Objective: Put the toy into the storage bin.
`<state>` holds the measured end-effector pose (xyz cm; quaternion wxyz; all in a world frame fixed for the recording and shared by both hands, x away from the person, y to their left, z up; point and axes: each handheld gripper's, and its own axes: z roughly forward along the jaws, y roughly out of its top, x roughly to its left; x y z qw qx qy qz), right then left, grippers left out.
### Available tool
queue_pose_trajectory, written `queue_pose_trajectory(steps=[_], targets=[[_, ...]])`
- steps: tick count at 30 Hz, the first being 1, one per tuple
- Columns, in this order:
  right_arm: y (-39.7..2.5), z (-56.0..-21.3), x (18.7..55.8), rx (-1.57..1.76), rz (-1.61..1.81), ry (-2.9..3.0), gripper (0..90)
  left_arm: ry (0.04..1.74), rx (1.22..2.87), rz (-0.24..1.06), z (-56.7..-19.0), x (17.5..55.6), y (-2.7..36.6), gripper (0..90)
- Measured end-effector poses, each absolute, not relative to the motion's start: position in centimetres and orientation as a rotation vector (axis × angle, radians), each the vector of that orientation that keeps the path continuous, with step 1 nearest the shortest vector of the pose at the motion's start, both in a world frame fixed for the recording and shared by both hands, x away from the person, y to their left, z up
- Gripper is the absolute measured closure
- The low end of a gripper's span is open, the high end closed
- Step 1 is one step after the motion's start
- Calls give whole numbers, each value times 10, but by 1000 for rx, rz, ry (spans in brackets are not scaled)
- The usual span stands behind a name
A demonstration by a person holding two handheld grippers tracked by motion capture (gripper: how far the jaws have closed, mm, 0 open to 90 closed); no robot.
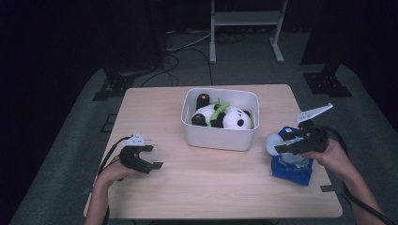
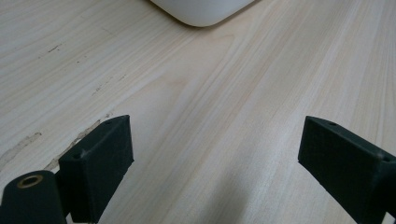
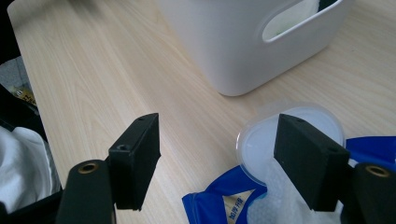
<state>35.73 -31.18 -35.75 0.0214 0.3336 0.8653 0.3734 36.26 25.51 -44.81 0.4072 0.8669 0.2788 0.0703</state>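
Observation:
A white plastic bin (image 1: pixel 219 136) stands mid-table and holds panda plush toys (image 1: pixel 234 118) with a green piece among them. At the right, a blue packet (image 1: pixel 292 168) lies on the table with a round white lid (image 1: pixel 272 144) at its near-bin end. My right gripper (image 1: pixel 293 142) hovers open just above that packet (image 3: pixel 219 203) and lid (image 3: pixel 259 144), jaws straddling them without touching. My left gripper (image 1: pixel 151 157) rests open over bare wood at the left, jaws wide in the left gripper view (image 2: pixel 215 154), with the bin's corner (image 2: pixel 201 14) ahead.
The wooden table (image 1: pixel 197 187) has free room along its front and left. In the right gripper view the bin's handle slot (image 3: pixel 289 21) faces me. Beyond the table are a white frame's legs (image 1: pixel 246 28), dark stands and cables on grey floor.

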Motion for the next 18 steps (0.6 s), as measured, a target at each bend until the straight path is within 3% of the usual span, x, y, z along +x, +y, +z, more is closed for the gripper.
queue_pose_trajectory(steps=[18], targets=[[-318,-373,344,1066,1183,2673,300,701,2183,177,-448,362,256,90]])
